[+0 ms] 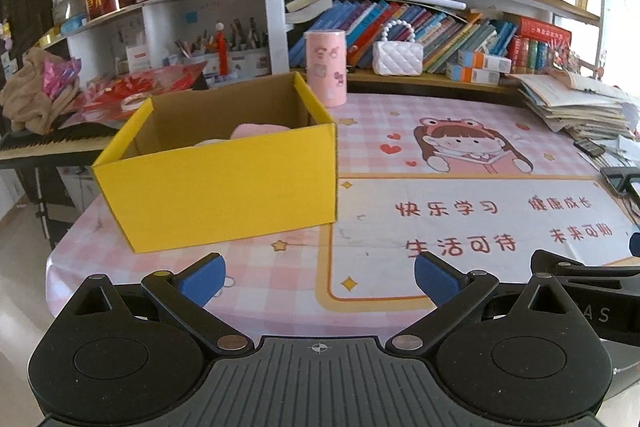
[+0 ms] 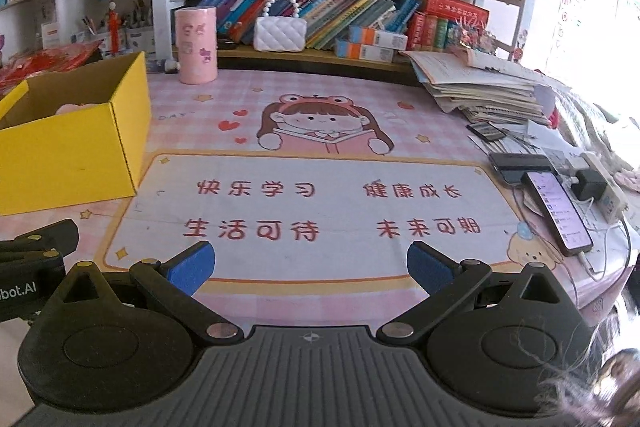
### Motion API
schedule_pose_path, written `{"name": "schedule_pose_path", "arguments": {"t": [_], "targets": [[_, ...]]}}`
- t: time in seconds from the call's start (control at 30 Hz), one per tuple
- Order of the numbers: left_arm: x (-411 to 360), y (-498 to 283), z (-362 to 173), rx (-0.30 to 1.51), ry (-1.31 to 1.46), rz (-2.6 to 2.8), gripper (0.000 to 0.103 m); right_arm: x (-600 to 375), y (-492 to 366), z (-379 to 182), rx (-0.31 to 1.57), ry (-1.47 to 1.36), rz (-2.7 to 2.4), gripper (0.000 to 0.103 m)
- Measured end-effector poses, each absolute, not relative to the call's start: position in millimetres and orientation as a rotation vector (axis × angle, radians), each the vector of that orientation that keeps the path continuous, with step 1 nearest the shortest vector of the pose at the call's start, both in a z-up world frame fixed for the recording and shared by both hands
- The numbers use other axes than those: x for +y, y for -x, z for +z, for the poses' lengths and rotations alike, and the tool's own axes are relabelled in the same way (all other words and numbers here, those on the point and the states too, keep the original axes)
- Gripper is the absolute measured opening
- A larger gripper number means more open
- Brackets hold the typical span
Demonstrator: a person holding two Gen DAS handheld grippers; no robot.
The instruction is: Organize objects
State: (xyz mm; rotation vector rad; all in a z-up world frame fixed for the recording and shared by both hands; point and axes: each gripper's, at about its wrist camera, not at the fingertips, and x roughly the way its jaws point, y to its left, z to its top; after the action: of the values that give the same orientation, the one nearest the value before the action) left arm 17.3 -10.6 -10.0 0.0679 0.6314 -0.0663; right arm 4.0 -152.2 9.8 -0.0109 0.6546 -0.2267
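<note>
Left tool (image 1: 320, 281) and right tool (image 2: 311, 269), both spread and empty, above the bench (image 2: 320, 155); yellow box (image 1: 224, 171) holds a pink item (image 1: 256, 131).

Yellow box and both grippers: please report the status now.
Left gripper open, empty. Right gripper open, empty. Yellow box open-topped on desk mat, something pink inside. Nothing in the way.
</note>
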Motion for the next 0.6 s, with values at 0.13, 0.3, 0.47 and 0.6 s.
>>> {"name": "schedule_pose_path", "arguments": {"t": [0.13,0.3,0.47,0.6], "targets": [[-18,-16,-13,0.649,-0.086,-0.078,0.102,-160,-1,8,0.663,-0.003,-0.245,0.103],[-23,-15,-14,0.654,-0.101,-0.06,0.102,-164,2,6,0.678,-0.017,-0.252,0.103],[-25,-14,-14,0.655,-0.105,-0.012,0.102,-161,0,3,0.71,-0.032,-0.264,0.103],[-25,-12,-15,0.657,-0.11,-0.003,0.102,-159,0,1,0.724,-0.037,-0.275,0.103]]}}
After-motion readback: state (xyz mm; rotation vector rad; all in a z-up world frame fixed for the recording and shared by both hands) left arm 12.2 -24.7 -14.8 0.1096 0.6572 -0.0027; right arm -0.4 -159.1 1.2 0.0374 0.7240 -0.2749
